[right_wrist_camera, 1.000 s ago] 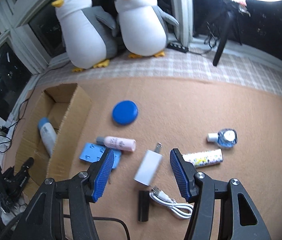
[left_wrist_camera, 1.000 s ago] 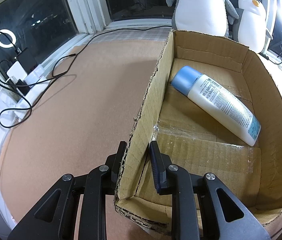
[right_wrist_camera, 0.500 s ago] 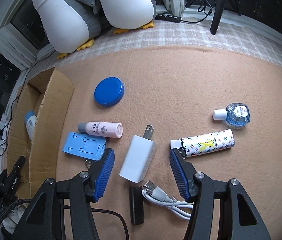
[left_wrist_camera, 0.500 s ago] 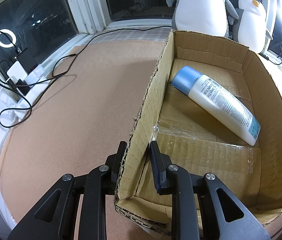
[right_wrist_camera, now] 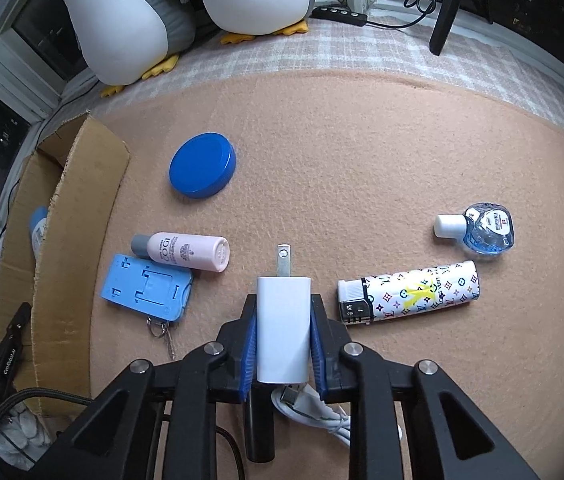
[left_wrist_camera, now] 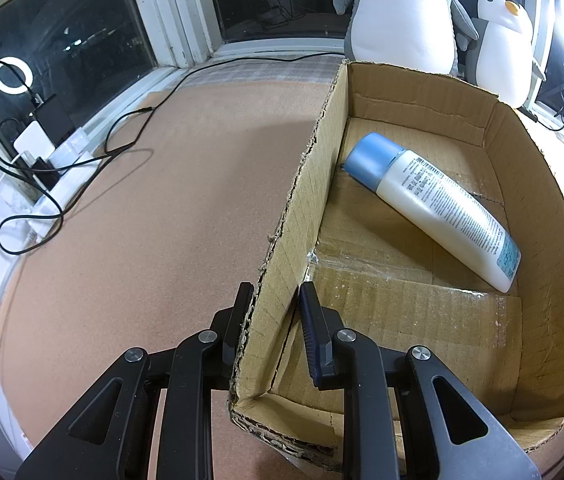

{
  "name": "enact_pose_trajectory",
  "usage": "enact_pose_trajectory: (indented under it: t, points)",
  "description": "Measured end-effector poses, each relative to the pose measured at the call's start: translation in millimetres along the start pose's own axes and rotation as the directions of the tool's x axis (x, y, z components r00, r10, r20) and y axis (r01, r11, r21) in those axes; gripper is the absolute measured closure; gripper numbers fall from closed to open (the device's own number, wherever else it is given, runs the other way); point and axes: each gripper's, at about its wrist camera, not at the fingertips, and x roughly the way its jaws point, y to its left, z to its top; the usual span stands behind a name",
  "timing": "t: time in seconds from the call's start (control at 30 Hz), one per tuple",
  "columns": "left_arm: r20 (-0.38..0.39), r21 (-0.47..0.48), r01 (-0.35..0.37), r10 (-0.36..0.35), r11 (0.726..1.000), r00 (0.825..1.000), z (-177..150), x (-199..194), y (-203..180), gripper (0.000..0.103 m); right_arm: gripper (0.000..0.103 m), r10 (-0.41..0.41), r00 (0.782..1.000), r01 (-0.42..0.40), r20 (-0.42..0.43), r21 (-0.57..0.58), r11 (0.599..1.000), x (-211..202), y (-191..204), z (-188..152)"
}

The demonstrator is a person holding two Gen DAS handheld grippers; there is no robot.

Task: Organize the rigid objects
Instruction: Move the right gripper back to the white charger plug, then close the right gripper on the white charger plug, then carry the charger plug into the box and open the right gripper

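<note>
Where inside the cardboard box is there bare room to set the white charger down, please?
The cardboard box floor is bare at the near end, between the white bottle and the front wall. The far right corner is also free. The bottle lies diagonally across the middle, its blue cap against the left wall.

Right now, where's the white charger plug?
In the right wrist view, the white charger plug sits clamped between the right gripper fingers, between the blue phone stand and the patterned lighter.
</note>
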Motion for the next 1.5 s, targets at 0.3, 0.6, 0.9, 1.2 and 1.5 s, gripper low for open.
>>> enact_pose_trajectory:
  t: [0.3,0.6,0.9,1.2,1.5]
  points:
    - [0.000,0.000,0.000,0.000,1.000,1.000,-0.2,0.0,0.2,0.081,0.082,-0.007,1.000,0.007,0.020,-0.008,1.000,-4.0,-1.4,-4.7]
    - [0.000,0.000,0.000,0.000,1.000,1.000,-0.3,-0.1,0.2,0.081,0.082,-0.018,0.995,0.022,0.100,-0.039,0.999,-32.6,9.4,-6.0]
    - [0.000,0.000,0.000,0.000,1.000,1.000,-0.4,0.0,0.2,0.081,0.082,0.038,0.982,-0.011,0.185,-0.144,0.990,-62.7,61.9,12.2]
    - [0.001,-0.001,0.001,-0.001,1.000,1.000,-0.6,-0.1,0.2,0.081,0.082,0.107,0.972,-0.048,0.212,-0.264,0.963,-63.4,126.2,19.8]
    - [0.001,-0.001,0.000,0.000,1.000,1.000,-0.7,-0.1,0.1,0.081,0.082,0.140,0.970,-0.057,0.199,-0.373,0.926,-45.2,178.1,25.9]
